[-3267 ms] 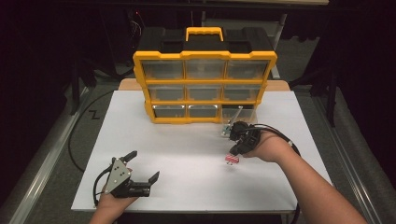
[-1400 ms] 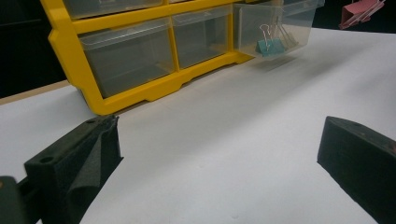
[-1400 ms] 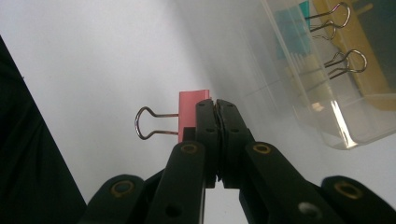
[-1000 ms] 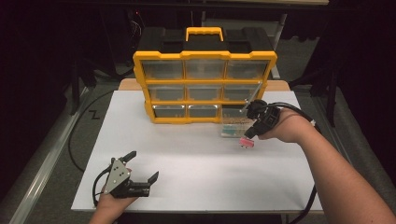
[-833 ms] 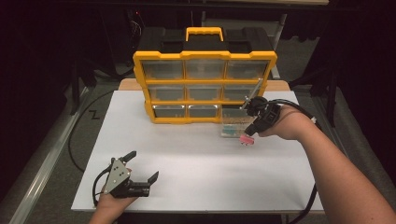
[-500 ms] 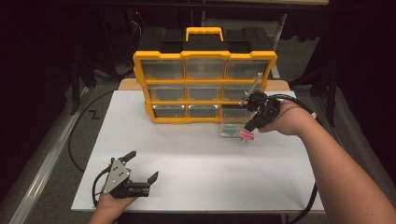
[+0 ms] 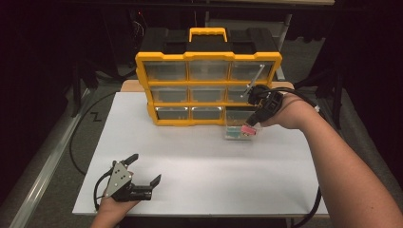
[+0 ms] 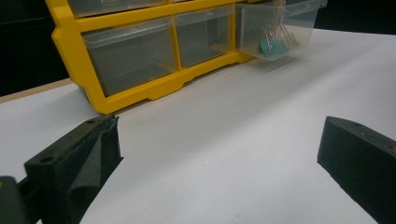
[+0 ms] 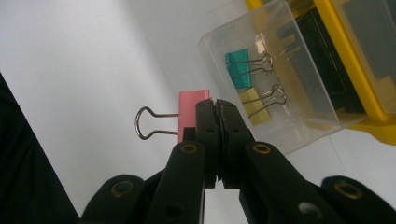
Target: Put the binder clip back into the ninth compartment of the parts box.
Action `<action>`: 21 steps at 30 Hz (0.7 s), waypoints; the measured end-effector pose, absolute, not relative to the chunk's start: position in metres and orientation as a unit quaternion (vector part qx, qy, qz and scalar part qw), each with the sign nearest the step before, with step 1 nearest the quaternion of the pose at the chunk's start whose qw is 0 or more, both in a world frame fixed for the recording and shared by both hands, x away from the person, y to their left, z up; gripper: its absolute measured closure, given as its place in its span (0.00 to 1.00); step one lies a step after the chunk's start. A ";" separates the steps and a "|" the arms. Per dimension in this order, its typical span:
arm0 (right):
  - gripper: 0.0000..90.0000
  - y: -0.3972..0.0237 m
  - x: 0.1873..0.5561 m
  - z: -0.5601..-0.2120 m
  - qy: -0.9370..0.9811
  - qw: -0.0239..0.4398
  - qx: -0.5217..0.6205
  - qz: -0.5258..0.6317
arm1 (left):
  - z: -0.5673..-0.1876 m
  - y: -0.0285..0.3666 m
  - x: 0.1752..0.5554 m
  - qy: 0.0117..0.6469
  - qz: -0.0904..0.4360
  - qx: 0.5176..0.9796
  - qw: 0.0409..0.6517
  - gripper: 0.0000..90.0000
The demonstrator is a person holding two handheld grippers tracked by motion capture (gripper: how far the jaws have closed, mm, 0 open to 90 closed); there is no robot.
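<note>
Item 1, right gripper: mine, jaws clenched on the pink clip. I pinch the clip by one edge of its body, so the wire loops stick out sideways, clear of the jaws, and nothing will snag when I let go. In the high view the right gripper hangs just above the front rim of the drawer, tilted down toward it, because that is where I judge the clip belongs.

Item 2, drawer: clear plastic, pulled out of the bottom right slot of the cabinet and standing on the table near its back edge, right of the middle. It is open at the top so clips can drop in. Contents: one teal clip and one yellow clip, lying side by side, loops pointing toward the cabinet. There is room left for a third.

Item 3, cabinet: yellow frame, nine clear drawers, carry handle on top, set at the back edge of the table, fronts facing me for reach.

Item 4, left gripper: mine, jaws spread wide with nothing between them, resting near the front left corner of the table. It is parked there out of the way, since this placing needs one tool only
</note>
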State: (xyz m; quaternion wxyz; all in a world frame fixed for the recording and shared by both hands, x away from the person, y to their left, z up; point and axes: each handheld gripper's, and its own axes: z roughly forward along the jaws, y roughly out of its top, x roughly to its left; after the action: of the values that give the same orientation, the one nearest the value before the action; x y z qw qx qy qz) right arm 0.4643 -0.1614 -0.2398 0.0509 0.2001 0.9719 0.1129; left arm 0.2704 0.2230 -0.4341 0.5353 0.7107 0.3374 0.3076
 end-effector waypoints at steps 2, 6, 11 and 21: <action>1.00 -0.160 0.467 -0.239 0.972 0.052 0.201 0.114 | -0.434 0.223 0.270 0.337 0.307 0.712 0.534 0.00; 1.00 -0.156 0.472 -0.237 0.972 0.053 0.201 0.114 | -0.434 0.224 0.270 0.338 0.307 0.711 0.535 0.00; 1.00 -0.150 0.479 -0.238 0.971 0.058 0.205 0.113 | -0.434 0.224 0.270 0.338 0.307 0.710 0.536 0.00; 1.00 -0.145 0.492 -0.242 0.968 0.064 0.216 0.109 | -0.434 0.225 0.270 0.338 0.308 0.709 0.537 0.00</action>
State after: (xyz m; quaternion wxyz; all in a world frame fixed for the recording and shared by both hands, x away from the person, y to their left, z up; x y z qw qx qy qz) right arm 0.4923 -0.1451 -0.2421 0.0643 0.2159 0.9682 0.1092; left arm 0.2701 0.2248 -0.4336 0.5371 0.7091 0.3377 0.3078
